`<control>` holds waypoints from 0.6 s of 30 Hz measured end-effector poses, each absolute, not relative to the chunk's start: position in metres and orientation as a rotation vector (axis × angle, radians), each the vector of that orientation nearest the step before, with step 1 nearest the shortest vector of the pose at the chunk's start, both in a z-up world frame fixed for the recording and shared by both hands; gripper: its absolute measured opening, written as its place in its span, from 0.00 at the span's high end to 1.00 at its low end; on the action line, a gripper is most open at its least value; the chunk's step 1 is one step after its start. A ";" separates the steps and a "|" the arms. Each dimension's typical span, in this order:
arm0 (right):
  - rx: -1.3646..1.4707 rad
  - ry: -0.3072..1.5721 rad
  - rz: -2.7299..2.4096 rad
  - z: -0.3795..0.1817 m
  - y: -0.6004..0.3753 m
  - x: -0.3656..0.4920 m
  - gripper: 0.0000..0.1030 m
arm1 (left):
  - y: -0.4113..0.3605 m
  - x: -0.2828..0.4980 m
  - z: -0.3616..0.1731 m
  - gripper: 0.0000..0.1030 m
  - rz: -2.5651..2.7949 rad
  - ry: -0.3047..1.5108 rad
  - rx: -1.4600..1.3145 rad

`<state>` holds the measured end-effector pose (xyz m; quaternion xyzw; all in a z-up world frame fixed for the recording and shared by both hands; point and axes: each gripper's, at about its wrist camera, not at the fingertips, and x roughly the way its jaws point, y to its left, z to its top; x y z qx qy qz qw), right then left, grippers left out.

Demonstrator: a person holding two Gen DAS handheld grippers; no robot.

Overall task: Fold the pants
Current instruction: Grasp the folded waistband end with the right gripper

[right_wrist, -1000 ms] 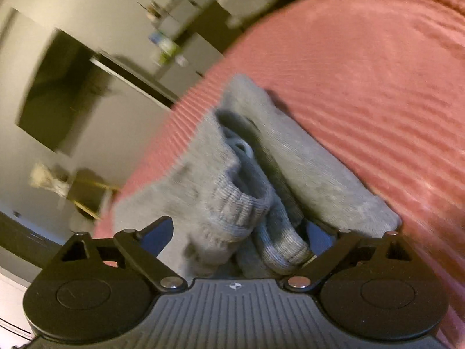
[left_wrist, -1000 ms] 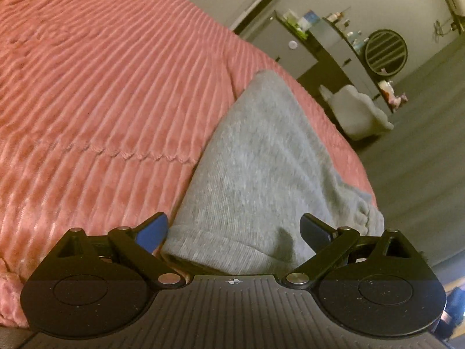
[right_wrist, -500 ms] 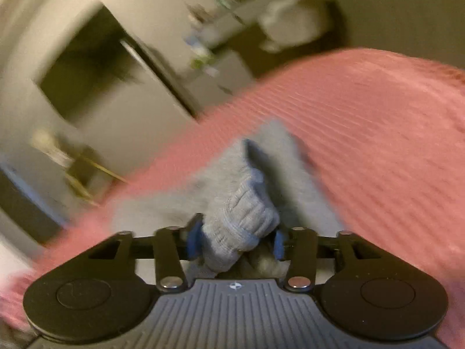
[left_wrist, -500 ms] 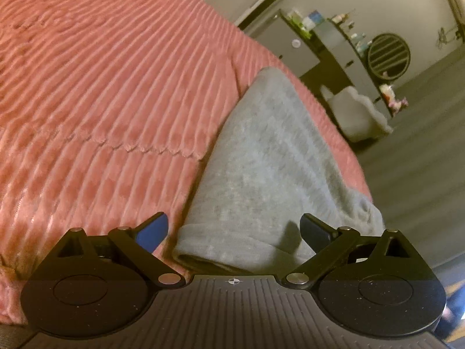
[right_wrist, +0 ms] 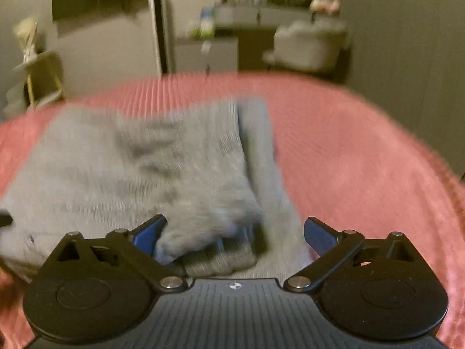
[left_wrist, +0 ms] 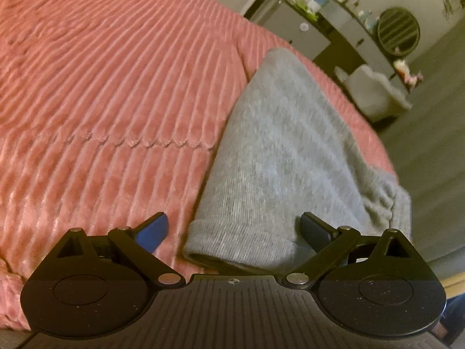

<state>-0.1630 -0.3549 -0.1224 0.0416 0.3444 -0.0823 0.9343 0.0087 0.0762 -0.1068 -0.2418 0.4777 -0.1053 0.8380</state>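
Left wrist: dresser (left_wrist: 343, 29) beyond pants (left_wrist: 279, 157).

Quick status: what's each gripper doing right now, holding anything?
Left gripper: open, holding nothing; gray pants lie between its jaws.
Right gripper: open, holding nothing; the pants' cuff sits loose between its jaws.

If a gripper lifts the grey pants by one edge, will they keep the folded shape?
Probably not. The grey pants are soft knit that sags into rounded folds, so they would likely droop and unfold. The ribbed cuffs look thicker, likely the easier place to grip.
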 end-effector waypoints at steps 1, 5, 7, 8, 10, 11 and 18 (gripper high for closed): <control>0.136 0.705 -0.160 -0.125 -0.360 -0.162 0.03 | 0.074 0.009 -0.108 0.03 -0.214 1.017 -0.499; 0.217 0.688 -0.138 -0.126 -0.370 -0.168 0.03 | 0.075 0.012 -0.110 0.01 -0.207 1.035 -0.513; 0.208 0.685 -0.140 -0.124 -0.368 -0.170 0.03 | 0.076 0.011 -0.111 0.01 -0.207 1.034 -0.523; 0.210 0.686 -0.141 -0.124 -0.367 -0.172 0.03 | 0.077 0.010 -0.111 0.02 -0.207 1.033 -0.528; 0.221 0.688 -0.141 -0.123 -0.367 -0.170 0.03 | 0.080 0.009 -0.111 0.02 -0.213 1.035 -0.541; 0.224 0.688 -0.139 -0.124 -0.368 -0.167 0.03 | 0.081 0.010 -0.111 0.02 -0.220 1.039 -0.544; 0.310 0.760 -0.055 -0.120 -0.393 -0.147 0.03 | 0.084 0.041 -0.100 0.02 -0.443 1.064 -0.549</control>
